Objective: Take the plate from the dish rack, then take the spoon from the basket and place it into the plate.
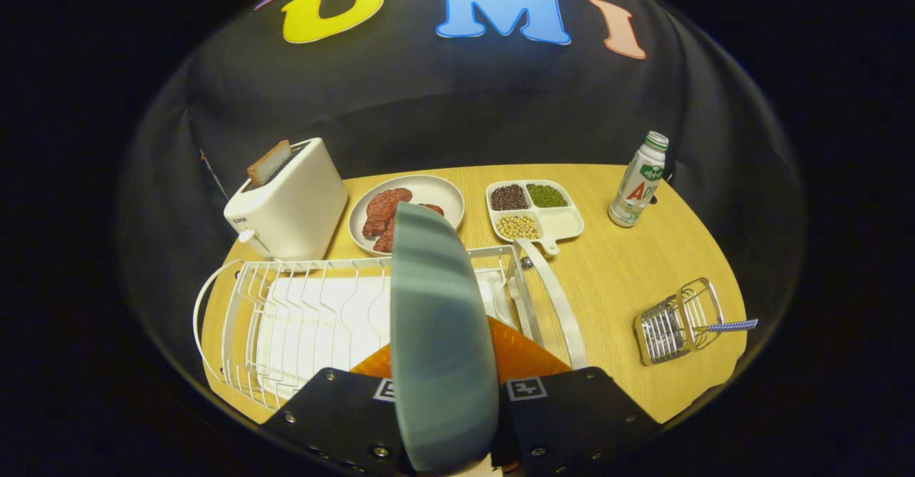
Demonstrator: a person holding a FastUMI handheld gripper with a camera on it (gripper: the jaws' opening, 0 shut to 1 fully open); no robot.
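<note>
Matt plate (pixel 439 334), white wire dish rack (pixel 286 312), shiny metal basket (pixel 675 323), wood-grain table (pixel 622 277), glossy toaster (pixel 289 202).

The grey-green plate (pixel 439 334) stands on edge between the two fingers of the claw (pixel 447 420), which press on it from both sides, above the white wire dish rack (pixel 300 320). Well apart to the right, the wire basket (pixel 679 320) lies tipped on the wooden surface (pixel 615 277); the spoon (pixel 729 326) sticks out of it, its blue checked handle pointing away from the rack.
</note>
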